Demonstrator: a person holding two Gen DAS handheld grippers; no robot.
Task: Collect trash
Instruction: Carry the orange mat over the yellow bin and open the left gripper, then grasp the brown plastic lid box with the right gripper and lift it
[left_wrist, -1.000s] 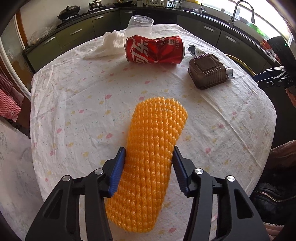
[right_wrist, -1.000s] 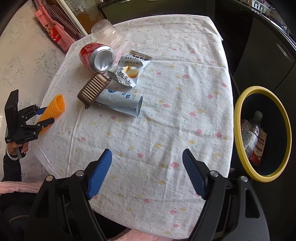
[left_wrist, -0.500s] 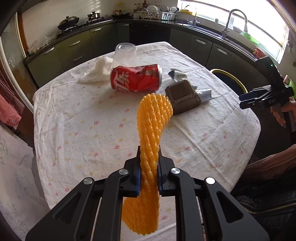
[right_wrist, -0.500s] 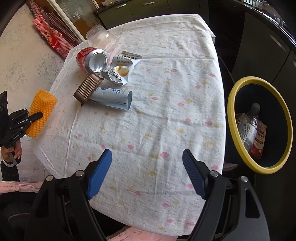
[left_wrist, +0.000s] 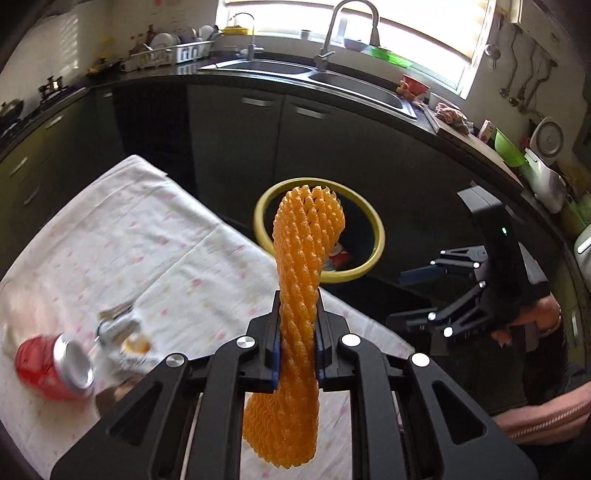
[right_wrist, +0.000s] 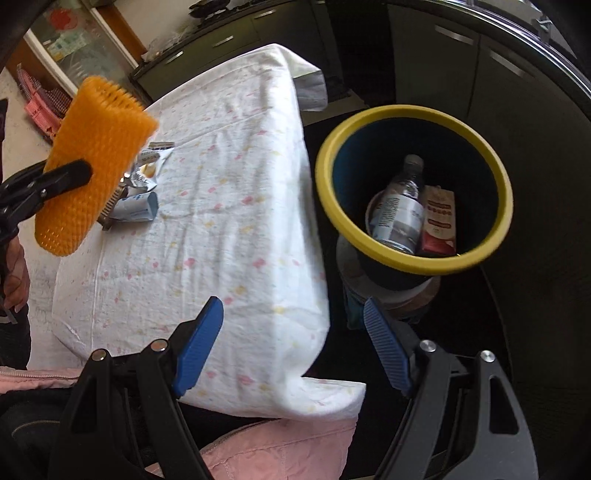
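My left gripper (left_wrist: 297, 341) is shut on an orange foam net sleeve (left_wrist: 301, 280), held in the air above the table and pointing toward the yellow-rimmed bin (left_wrist: 373, 221). The sleeve also shows at the left of the right wrist view (right_wrist: 96, 155). My right gripper (right_wrist: 293, 349) is open and empty, over the table's near corner beside the bin (right_wrist: 332, 162). The bin holds a plastic bottle (right_wrist: 400, 203) and a red carton (right_wrist: 439, 218). A red cola can (left_wrist: 55, 365) and a crumpled wrapper (left_wrist: 122, 339) lie on the table.
The table wears a white flowered cloth (right_wrist: 229, 206). A brown ridged tray (right_wrist: 110, 206) and a pale blue packet (right_wrist: 142, 206) lie on it. Dark kitchen cabinets (left_wrist: 258, 147) and a sink counter run behind the bin. The right gripper shows in the left view (left_wrist: 443, 291).
My left gripper closed on the orange sleeve, lifted it off the table and swung right toward the bin. My right gripper stayed open and shifted right, nearer the bin.
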